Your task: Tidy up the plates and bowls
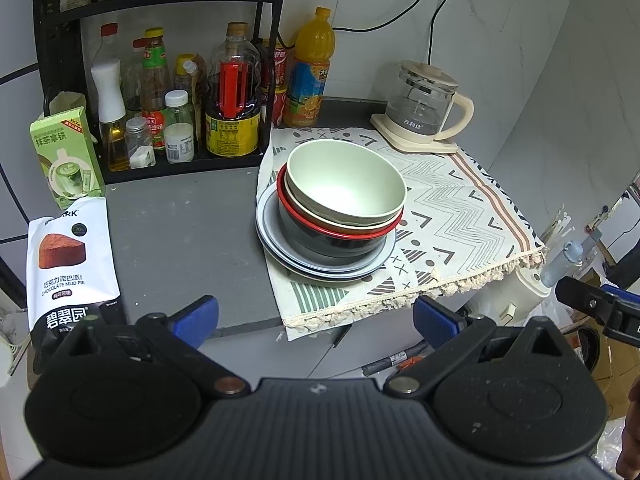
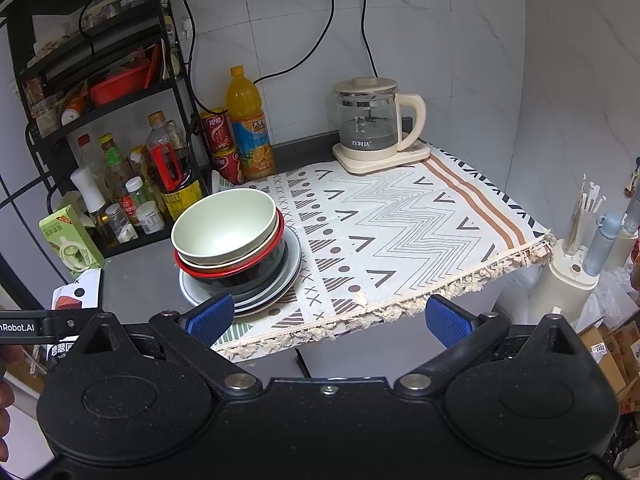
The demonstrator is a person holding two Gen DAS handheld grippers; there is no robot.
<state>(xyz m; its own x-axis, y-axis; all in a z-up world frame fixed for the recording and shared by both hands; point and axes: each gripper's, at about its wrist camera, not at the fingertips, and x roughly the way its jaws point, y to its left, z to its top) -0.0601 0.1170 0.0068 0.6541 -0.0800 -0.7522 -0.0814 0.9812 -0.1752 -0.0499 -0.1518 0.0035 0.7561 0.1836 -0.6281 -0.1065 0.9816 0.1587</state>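
A pale green bowl (image 1: 346, 182) sits on top of a stack: under it a cream bowl, a red-rimmed black bowl (image 1: 332, 236), then grey plates (image 1: 272, 236). The stack stands on the left edge of a patterned cloth (image 1: 452, 216). It also shows in the right wrist view, with the green bowl (image 2: 224, 224) over the plates (image 2: 292, 260). My left gripper (image 1: 316, 318) is open and empty, in front of the stack. My right gripper (image 2: 330, 320) is open and empty, near the cloth's front edge, to the right of the stack.
A black rack with bottles (image 1: 180, 108) stands at the back left. An orange juice bottle (image 1: 310, 68) and a glass kettle (image 1: 424, 108) stand at the back. A green box (image 1: 66, 156) and a snack bag (image 1: 70, 264) lie left. A utensil holder (image 2: 576, 264) stands right.
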